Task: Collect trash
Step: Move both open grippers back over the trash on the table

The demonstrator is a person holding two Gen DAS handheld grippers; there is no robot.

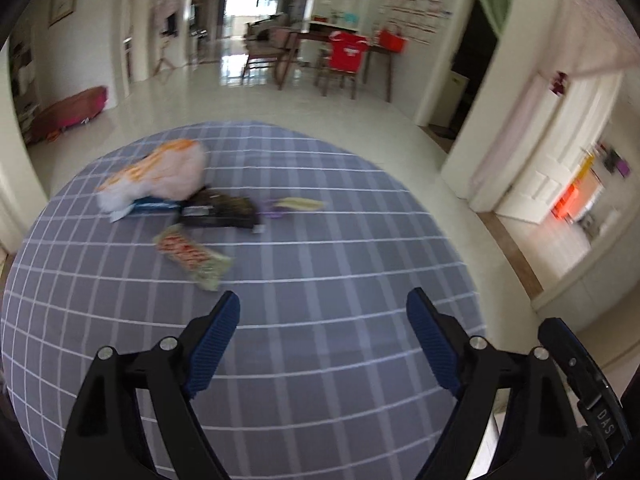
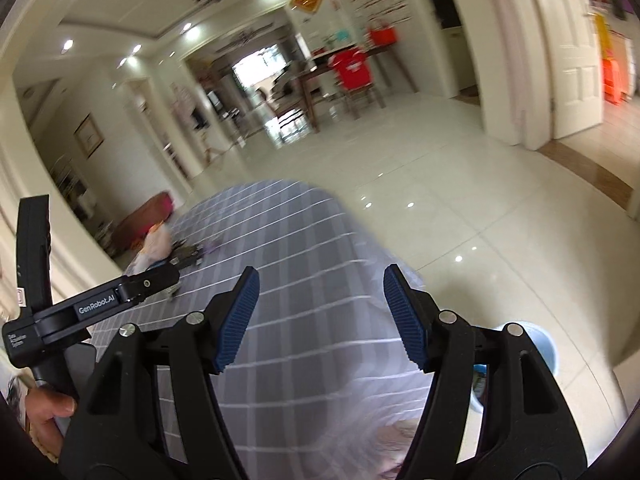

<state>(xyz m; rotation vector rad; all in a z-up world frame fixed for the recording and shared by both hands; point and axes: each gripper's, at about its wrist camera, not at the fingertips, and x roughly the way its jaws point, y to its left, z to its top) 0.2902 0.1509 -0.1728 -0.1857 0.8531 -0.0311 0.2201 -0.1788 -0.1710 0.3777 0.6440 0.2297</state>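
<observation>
My left tongs (image 1: 322, 336) stand wide open with nothing between the blue pads (image 1: 214, 344), hanging over the grey checked cloth (image 1: 320, 400). The trash lies ahead of them and off to their left, well apart from the tips: nearest is a red-and-green wrapper (image 1: 192, 254), just ahead of the left finger. Beyond it sits a dark packet (image 1: 224, 212), touching a blue wrapper (image 1: 150, 205) and a white-and-orange bag (image 1: 160, 172) at the far left. A yellow-and-purple scrap (image 1: 294, 205) lies just right of the dark packet. All of it is blurred, so I cannot read any print.

My right tongs (image 2: 318, 316) are open too, empty, held over the cloth's (image 2: 280, 240) near right part. From here the trash heap (image 2: 172, 248) is far ahead and to the left, beyond my left tongs' body (image 2: 92, 304), which my hand (image 2: 44, 416) grips. A pale blue bin (image 2: 540, 344) shows just right of the right finger, on the tiled floor (image 2: 440, 184).
</observation>
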